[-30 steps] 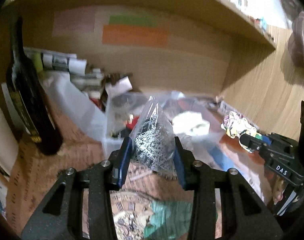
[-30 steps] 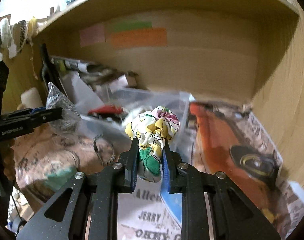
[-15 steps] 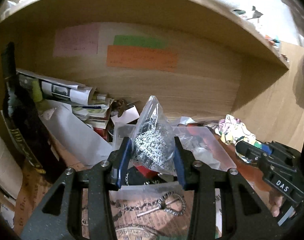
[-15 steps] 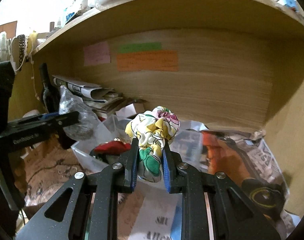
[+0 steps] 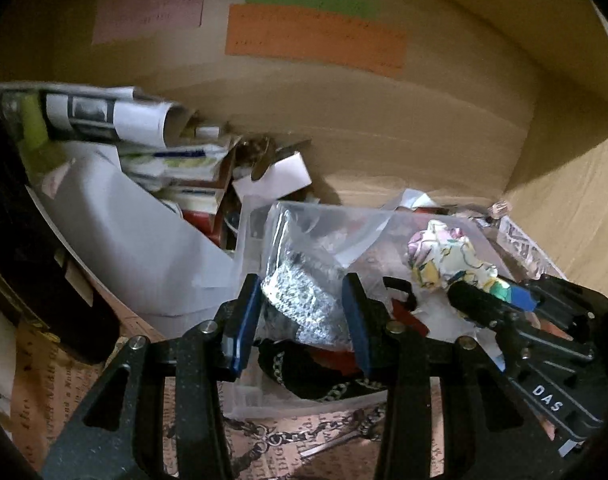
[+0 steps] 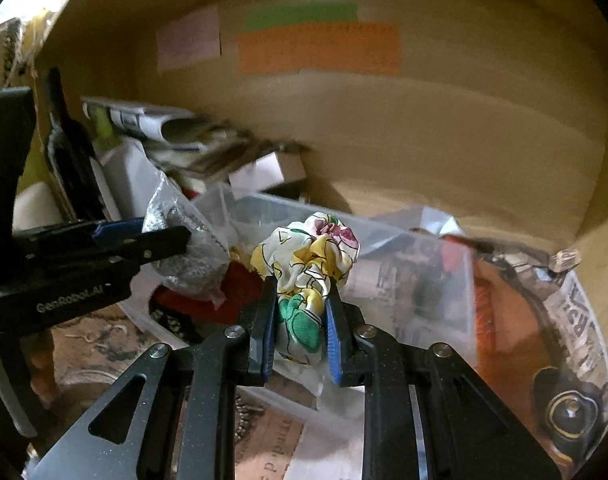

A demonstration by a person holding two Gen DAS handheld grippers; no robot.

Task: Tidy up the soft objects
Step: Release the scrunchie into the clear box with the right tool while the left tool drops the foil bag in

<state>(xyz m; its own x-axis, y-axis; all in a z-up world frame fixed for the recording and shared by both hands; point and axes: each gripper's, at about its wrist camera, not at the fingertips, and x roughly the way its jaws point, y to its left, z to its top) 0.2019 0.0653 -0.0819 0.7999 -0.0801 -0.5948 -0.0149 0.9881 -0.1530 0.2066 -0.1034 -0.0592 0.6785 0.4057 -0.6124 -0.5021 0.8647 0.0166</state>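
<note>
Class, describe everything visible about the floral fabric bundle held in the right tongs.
The floral fabric bundle is a crumpled, silky-looking cloth, white with yellow, green and pink patches outlined in black. The right tongs pinch its lower part between blue pads, leaving the top puffed out above. It hangs over the clear plastic bin, beside the left tongs.

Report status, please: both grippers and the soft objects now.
Left gripper shut on bagged silver scrunchie. Right gripper shut on floral scrunchie. Both over clear plastic bin. Nothing between.
</note>
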